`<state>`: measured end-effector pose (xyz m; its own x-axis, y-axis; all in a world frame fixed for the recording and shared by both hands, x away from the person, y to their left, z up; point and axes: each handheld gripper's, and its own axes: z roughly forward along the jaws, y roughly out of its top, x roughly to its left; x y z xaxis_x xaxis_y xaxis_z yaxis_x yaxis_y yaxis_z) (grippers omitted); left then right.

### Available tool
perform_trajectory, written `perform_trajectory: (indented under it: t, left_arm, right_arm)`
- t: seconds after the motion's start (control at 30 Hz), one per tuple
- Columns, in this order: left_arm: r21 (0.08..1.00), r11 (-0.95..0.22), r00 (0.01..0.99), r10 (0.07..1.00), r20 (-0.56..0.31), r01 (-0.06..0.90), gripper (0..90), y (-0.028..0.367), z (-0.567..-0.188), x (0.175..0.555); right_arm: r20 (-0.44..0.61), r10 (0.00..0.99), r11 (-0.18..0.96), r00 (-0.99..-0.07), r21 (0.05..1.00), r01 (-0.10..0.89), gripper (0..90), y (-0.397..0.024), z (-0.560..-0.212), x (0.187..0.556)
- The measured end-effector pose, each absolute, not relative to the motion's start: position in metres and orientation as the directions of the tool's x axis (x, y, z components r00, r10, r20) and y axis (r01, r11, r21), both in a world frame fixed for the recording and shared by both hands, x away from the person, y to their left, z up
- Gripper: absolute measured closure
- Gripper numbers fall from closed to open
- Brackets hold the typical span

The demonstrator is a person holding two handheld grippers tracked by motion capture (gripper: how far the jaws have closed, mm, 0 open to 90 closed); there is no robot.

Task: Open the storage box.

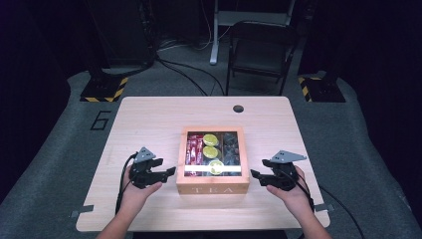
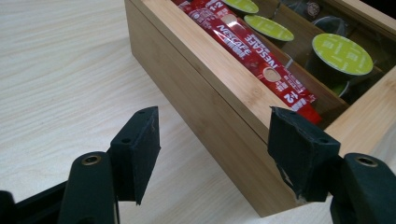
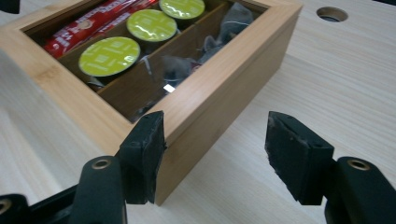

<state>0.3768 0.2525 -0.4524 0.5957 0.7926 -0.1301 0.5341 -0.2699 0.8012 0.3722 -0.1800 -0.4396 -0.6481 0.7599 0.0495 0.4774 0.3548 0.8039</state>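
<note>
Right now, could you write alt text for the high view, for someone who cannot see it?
A person's two hands each hold a black gripper, the left gripper and right gripper, jaws open, either side of a wooden tea box on a pale table. Through its glass lid show red sachets and green-topped pods.

A: What couldn't you make out?

B: In the left gripper view the box (image 2: 205,88) ran off the top and right edges, and a jaw covered its near corner.

A: And from the right gripper?

B: The sachets (image 3: 88,23) were cut off at the top. The dark packets (image 3: 187,65) sat blurred behind glare.

A: From above?

B: The capsules (image 1: 210,144) were too small to read. The person's forearms left the bottom edge.
</note>
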Motion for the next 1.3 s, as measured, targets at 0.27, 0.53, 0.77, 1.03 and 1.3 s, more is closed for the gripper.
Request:
perform_trajectory:
  t: [0.27, 0.53, 0.77, 1.03, 1.3]
  left_arm:
    - [0.818, -0.263, 0.618, 0.774, -0.138, 0.512, 35.1, 0.253, -0.453, 0.364]
    - [0.835, -0.292, 0.674, 0.729, -0.122, 0.466, 36.8, 0.248, -0.447, 0.353]
    - [0.835, -0.319, 0.704, 0.701, -0.11, 0.448, 33.9, 0.229, -0.451, 0.345]
    - [0.797, -0.4, 0.72, 0.691, -0.063, 0.453, 28.7, 0.213, -0.468, 0.343]
    - [0.784, -0.391, 0.704, 0.706, -0.08, 0.482, 33.6, 0.214, -0.475, 0.345]
  right_arm:
    - [-0.001, 0.733, 0.382, -0.68, 0.829, 0.41, 41.6, -0.171, -0.447, 0.355]
    - [-0.001, 0.679, 0.399, -0.734, 0.84, 0.367, 44.8, -0.168, -0.449, 0.347]
    - [0.006, 0.671, 0.403, -0.742, 0.837, 0.371, 39.8, -0.161, -0.452, 0.345]
    - [0.019, 0.667, 0.421, -0.745, 0.815, 0.398, 38.0, -0.158, -0.462, 0.347]
    - [-0.004, 0.66, 0.462, -0.751, 0.791, 0.402, 42.0, -0.154, -0.471, 0.349]
